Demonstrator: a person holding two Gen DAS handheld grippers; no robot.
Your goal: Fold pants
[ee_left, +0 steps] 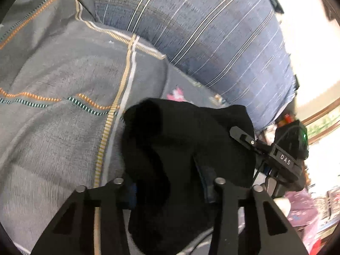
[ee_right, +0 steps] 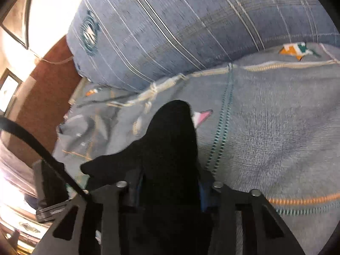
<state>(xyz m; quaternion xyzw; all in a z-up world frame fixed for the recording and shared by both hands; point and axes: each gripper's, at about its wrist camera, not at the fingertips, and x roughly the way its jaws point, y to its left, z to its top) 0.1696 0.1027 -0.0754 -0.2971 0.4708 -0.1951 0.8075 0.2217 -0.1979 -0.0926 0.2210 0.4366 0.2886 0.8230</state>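
Black pants (ee_left: 187,148) bunched between both grippers, held over a bed covered with a grey blanket (ee_left: 59,127) – orange, teal and cream stitched stripes across it. Left gripper (ee_left: 167,193): fingers sit moderately apart with a thick wad of the black cloth packed between them, blue pads just visible at either side of the fabric – it looks clamped on the pants. The cloth mounds up ahead of the fingers and spreads toward the right gripper, whose black body marked "DAS" with a green light shows at the right of the left wrist view, its finger (ee_left: 244,137) touching the edge of the fabric.

Right gripper (ee_right: 170,193): fingers narrowed onto a tall ridge of the same black cloth, blue pads pressed against both sides. Fabric rises to a rounded peak ahead of the fingers, with a flap trailing off to the left. How much of the pants hangs below either gripper – cannot tell, views are blurred and the cloth is featureless black.

Behind the pants, a large blue-grey striped pillow (ee_right: 180,25) lies along the far edge of the bed, touching the blanket. Small pink, orange and green patches show on the blanket near the pillow. Beyond the bed's left edge in the right wrist view, reddish-brown floor (ee_right: 44,97) and bright window light.
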